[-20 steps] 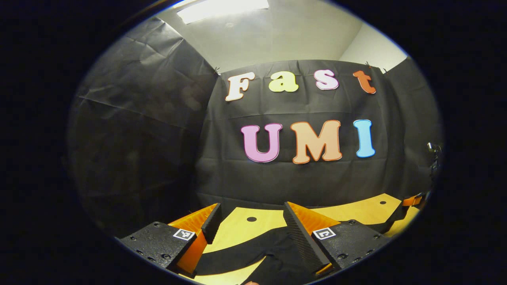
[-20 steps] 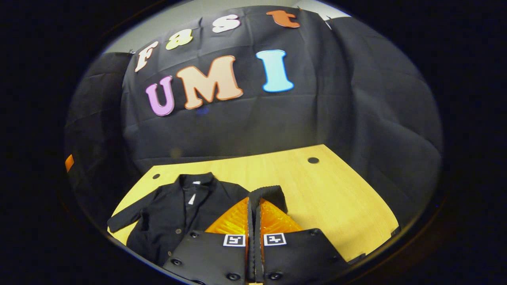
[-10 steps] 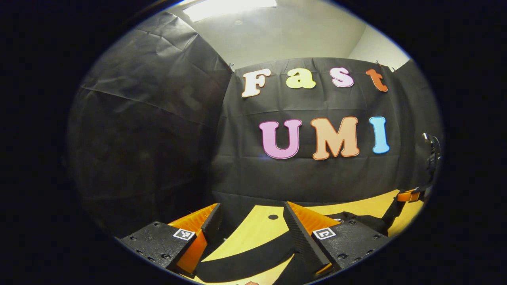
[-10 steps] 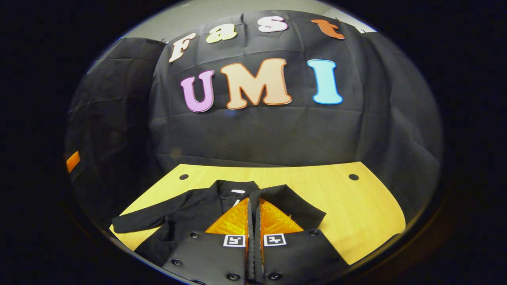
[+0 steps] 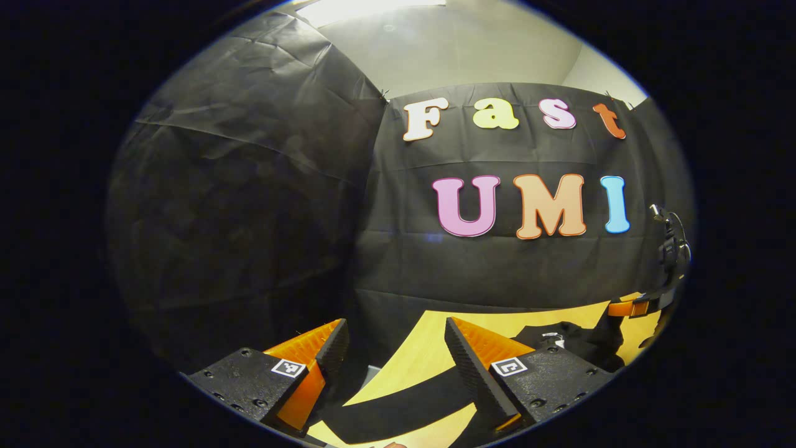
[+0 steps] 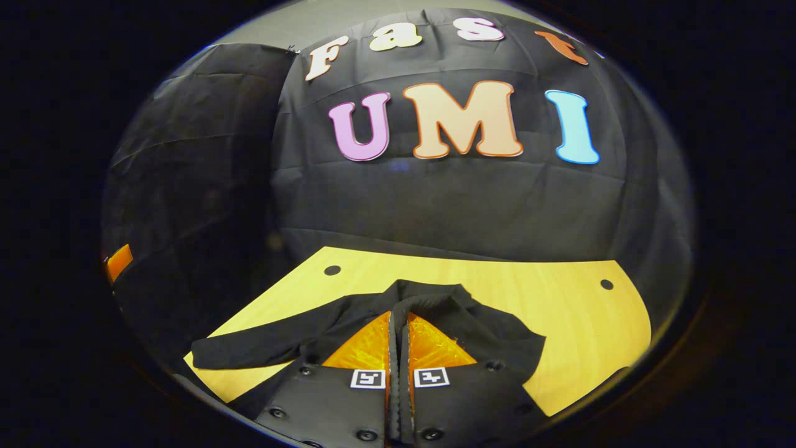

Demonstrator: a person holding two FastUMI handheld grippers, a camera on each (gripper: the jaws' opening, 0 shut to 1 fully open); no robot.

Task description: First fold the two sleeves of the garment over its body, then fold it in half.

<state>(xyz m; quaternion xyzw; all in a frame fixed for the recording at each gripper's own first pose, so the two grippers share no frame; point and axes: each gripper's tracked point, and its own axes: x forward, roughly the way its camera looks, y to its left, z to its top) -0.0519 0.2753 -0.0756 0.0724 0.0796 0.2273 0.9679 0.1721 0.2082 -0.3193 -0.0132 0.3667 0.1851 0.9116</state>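
Left tool (image 5: 396,339): its two orange fingers with black ribbed pads stand wide apart, nothing between them. It is held above the near left part of the worktop (image 5: 429,348), looking toward the booth wall. Below and between the fingers a black sleeve (image 5: 404,407) of the garment lies flat across the yellow wood as a long band. Past the right-hand finger, the collar area of the garment (image 5: 569,339) is visible near the far edge of the worktop. At the right limit of this view the other tool (image 5: 634,308) appears small, with an orange part and a dark strip of cloth hanging below it.

Right tool (image 6: 398,336): the fingers stand pressed together with only a thin seam between the pads, and black cloth rises in a peak around the fingertips. The cloth looks pinched at the tips, but the contact itself is hidden behind the fingers, so a firm grip cannot be confirmed.

Garment (image 6: 348,326): black jacket, lying on the yellow wooden worktop (image 6: 559,311), collar toward the far edge. One sleeve (image 6: 249,351) extends flat toward the left edge of the worktop. The opposite sleeve (image 6: 497,342) is raised and drawn in toward the body, draped around the closed fingers.

Two round holes (image 6: 332,270) sit near the far corners of the worktop.
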